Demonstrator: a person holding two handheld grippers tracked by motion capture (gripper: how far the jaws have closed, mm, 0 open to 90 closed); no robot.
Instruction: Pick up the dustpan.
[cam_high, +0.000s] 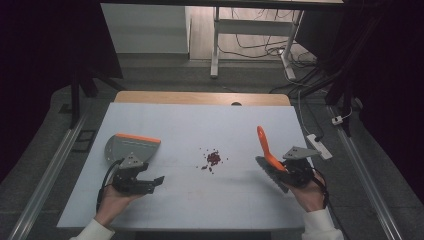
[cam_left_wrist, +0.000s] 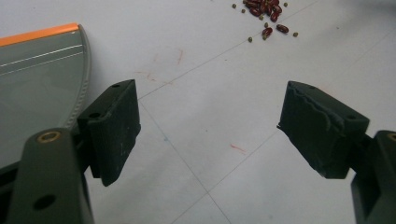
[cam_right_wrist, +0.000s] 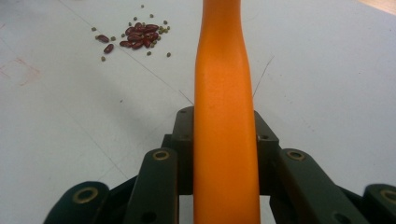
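- Table (cam_high: 200, 200): white top, beans (cam_high: 213, 158) in a small loose pile near the middle.
- Dustpan (cam_high: 131, 147): grey, orange edge, flat on the table at left, nothing in it, just beyond the left gripper (cam_high: 150, 182).
- Brush (cam_high: 267, 150): orange handle, long axis tilted up and away, bristle end low by the right gripper (cam_high: 280, 170), right of the beans.
- Right gripper: jaws clamped on the brush handle.
- Left gripper: jaws apart, nothing between, low over the table.
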